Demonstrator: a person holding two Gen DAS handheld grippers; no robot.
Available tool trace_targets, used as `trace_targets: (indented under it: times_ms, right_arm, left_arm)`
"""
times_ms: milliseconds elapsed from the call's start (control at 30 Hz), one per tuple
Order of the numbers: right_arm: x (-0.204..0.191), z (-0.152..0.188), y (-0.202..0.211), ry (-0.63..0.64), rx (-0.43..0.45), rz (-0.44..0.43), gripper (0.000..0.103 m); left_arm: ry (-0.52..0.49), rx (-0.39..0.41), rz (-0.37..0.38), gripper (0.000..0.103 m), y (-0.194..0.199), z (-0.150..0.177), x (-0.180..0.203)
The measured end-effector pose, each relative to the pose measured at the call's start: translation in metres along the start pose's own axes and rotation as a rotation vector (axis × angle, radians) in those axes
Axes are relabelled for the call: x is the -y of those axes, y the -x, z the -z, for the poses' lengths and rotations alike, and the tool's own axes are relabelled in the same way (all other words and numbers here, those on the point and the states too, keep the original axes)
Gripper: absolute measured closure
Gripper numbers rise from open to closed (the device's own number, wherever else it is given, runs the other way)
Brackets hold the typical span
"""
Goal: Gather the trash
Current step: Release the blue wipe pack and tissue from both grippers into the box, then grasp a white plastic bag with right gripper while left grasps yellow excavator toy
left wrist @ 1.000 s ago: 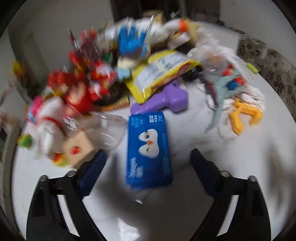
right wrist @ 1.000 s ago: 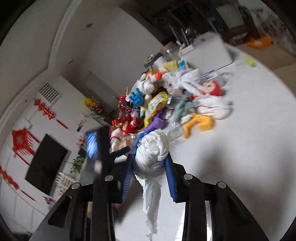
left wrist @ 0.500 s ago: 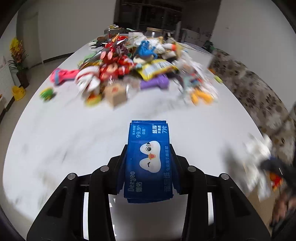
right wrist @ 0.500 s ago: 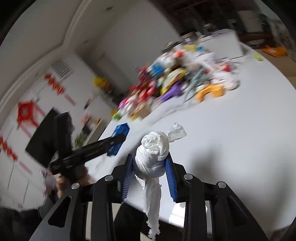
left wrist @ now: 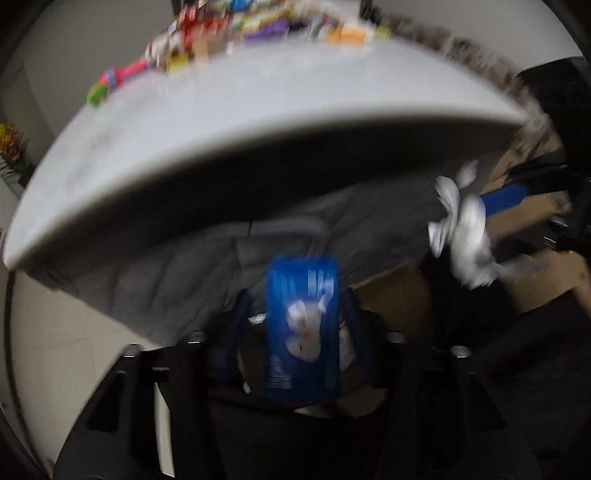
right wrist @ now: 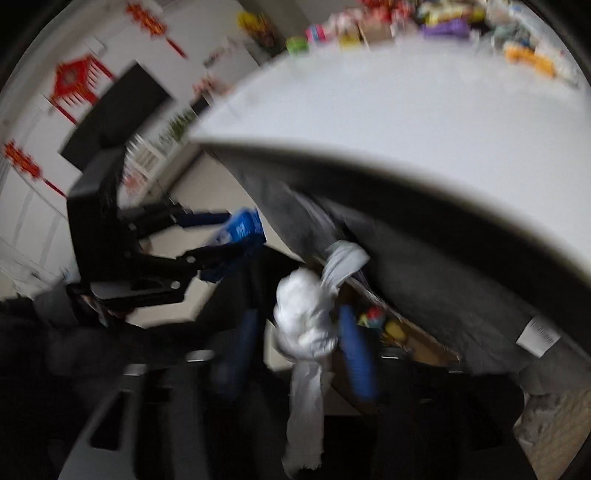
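Left gripper jaws opening, blue wipes pack (light, slippery film) between pads, below table edge. Right gripper opening too; your soft tissue wad slips loose over cardboard box.

A white worktop with a rounded edge is seen from just below its rim in both wrist views. A blurred heap of colourful clutter is piled at its far end, with a pink and green toy lying apart to one side. The near stretch of the worktop is bare.
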State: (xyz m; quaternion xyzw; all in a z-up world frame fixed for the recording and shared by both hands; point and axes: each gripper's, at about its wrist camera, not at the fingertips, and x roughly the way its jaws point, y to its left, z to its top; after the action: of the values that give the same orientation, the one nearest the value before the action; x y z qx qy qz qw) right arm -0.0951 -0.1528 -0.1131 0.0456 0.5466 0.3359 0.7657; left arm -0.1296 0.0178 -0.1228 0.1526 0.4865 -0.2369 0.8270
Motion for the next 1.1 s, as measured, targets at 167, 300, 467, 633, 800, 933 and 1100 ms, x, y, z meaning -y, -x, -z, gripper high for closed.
trace_targets:
  times_ms: [167,300,467,633,800,933,1100]
  right_arm:
    - [0.012,0.012,-0.029,-0.007,-0.084,0.071,0.049]
    - [-0.001,-0.003,0.039,0.028,0.088,0.026,0.044]
    - [0.027,-0.056,0.118,0.035,0.347,0.167,0.025]
    - [0.105,-0.131,0.133,0.006,0.415,0.443,0.025]
    - [0.202,-0.197,0.131,-0.128,0.387,0.510,0.032]
    - [0.249,-0.235,0.120,-0.188,0.355,0.448,0.040]
    - [0.249,-0.240,0.096,-0.214,0.270,0.356,0.083]
  left_arm:
    - [0.061,-0.048,0.005,0.037,-0.020,0.004,-0.016]
    - [0.071,0.075,0.036,0.034,0.031,-0.020,-0.019]
    - [0.057,0.307,-0.005,0.016,0.086,-0.076,-0.019]
    - [0.119,0.362,-0.021,0.016,0.076,-0.133,-0.022]
    - [0.199,0.304,0.044,0.016,0.050,-0.165,-0.025]
    - [0.189,0.292,0.028,0.016,0.028,-0.188,-0.018]
    - [0.155,0.265,0.019,0.016,0.002,-0.222,-0.001]
